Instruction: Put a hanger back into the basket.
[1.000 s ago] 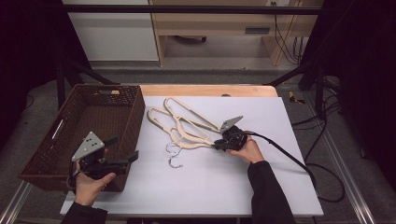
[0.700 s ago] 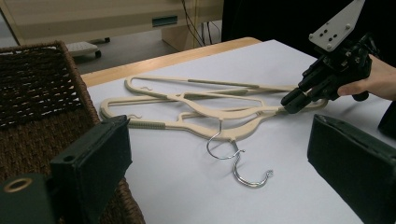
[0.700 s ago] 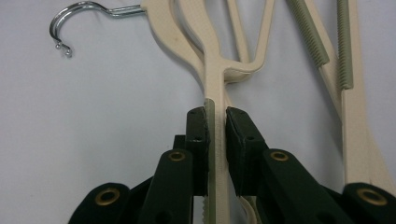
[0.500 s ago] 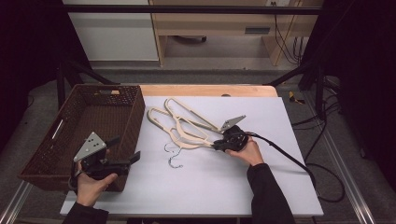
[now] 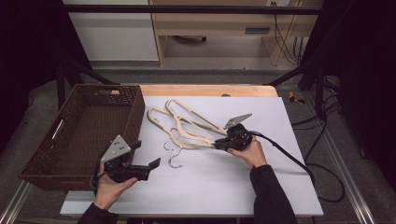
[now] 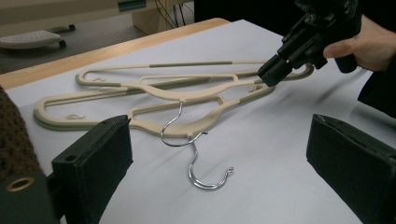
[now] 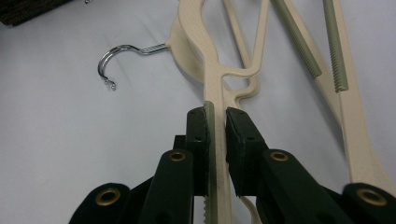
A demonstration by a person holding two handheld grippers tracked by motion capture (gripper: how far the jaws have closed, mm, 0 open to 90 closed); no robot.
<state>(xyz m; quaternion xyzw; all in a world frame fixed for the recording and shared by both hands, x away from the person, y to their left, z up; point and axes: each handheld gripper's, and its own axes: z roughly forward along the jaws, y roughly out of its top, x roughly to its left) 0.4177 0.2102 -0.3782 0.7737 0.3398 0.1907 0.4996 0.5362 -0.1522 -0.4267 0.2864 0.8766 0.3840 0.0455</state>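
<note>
White table (image 5: 261, 186), hanger (image 7: 211, 93) between right fingers (image 7: 198, 126) — pinched

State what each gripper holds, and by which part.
The right gripper clamps a cream hanger by the grooved end of one arm. The left gripper is open and holds nothing.

We see cream hangers (image 5: 187, 128) with grey-green ribbed strips and shiny silver hooks (image 6: 205, 175), a dark brown woven basket (image 5: 84, 135), black grippers, and a white-covered table (image 5: 261, 186) with a wooden edge.
</note>
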